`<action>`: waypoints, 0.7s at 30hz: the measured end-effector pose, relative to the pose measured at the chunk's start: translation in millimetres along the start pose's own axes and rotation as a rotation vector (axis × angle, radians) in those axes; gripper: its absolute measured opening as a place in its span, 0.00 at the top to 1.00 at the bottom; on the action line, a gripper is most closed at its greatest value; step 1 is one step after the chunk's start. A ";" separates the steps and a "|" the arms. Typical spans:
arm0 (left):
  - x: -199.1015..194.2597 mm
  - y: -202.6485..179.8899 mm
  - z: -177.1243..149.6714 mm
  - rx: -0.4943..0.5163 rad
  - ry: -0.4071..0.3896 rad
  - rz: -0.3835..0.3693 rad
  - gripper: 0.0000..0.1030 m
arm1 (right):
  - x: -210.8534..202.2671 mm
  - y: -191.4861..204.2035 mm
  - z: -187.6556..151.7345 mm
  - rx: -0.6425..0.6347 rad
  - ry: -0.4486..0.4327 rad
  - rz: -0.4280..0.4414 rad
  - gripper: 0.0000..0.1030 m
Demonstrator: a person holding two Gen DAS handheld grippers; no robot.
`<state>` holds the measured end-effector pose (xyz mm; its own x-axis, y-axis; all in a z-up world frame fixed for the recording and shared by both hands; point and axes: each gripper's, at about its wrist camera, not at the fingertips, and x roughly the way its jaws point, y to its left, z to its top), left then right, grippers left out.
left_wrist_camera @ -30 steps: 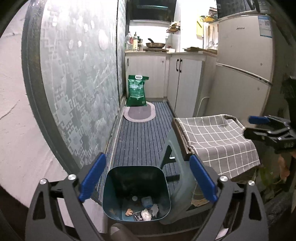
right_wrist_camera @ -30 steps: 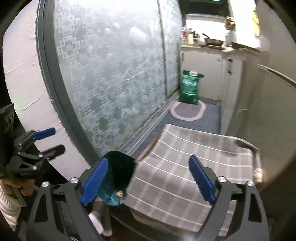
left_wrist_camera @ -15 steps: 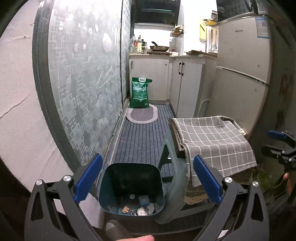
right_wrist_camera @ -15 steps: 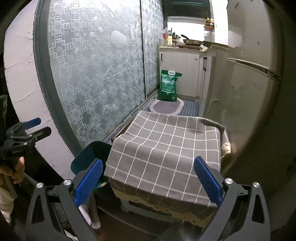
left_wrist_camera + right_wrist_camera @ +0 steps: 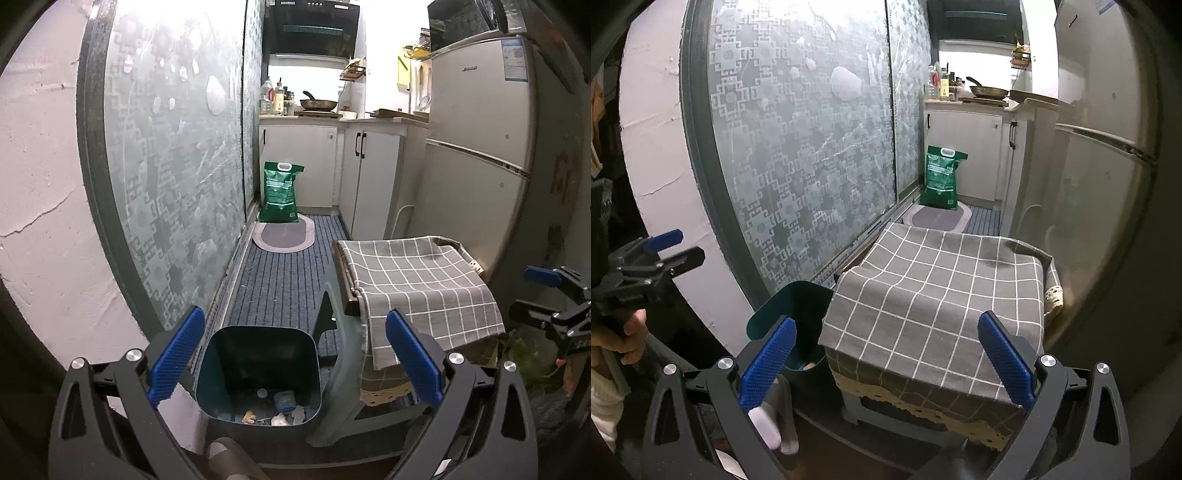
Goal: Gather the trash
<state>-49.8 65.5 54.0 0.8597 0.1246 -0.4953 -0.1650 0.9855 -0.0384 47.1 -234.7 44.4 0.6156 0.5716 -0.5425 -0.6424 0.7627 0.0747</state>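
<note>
A dark teal trash bin (image 5: 258,369) stands on the floor beside a stool; scraps of trash (image 5: 280,415) lie at its bottom. My left gripper (image 5: 293,354) hovers open above and in front of the bin, holding nothing. My right gripper (image 5: 886,354) is open and empty over the front edge of the checked grey cloth (image 5: 942,295) that covers the stool. In the right wrist view the bin (image 5: 790,314) shows partly, left of the cloth. Each gripper appears in the other's view: right gripper (image 5: 546,299), left gripper (image 5: 661,251).
A frosted patterned sliding door (image 5: 177,184) runs along the left. A fridge (image 5: 480,155) stands on the right, cabinets (image 5: 365,177) behind. A green bag (image 5: 280,192) and an oval mat (image 5: 284,238) lie at the far end of the striped floor runner (image 5: 280,280). A hand (image 5: 617,336) holds the left gripper.
Both grippers have pulled back and risen a little. The right gripper swung from the bin side to face the cloth-covered stool. Both stayed open and empty.
</note>
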 end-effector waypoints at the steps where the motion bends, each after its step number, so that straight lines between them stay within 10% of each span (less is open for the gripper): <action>1: -0.7 0.0 0.0 -0.002 -0.001 0.001 0.03 | -0.6 0.4 -0.1 -0.001 -0.002 0.000 0.03; 21: -0.4 -2.5 2.2 0.002 0.002 0.010 0.03 | -3.6 -2.1 -3.1 0.001 -0.009 0.006 0.03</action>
<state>-48.6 63.2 56.2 0.8572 0.1340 -0.4972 -0.1725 0.9845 -0.0322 44.8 -239.2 43.6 0.6158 0.5793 -0.5340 -0.6460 0.7593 0.0787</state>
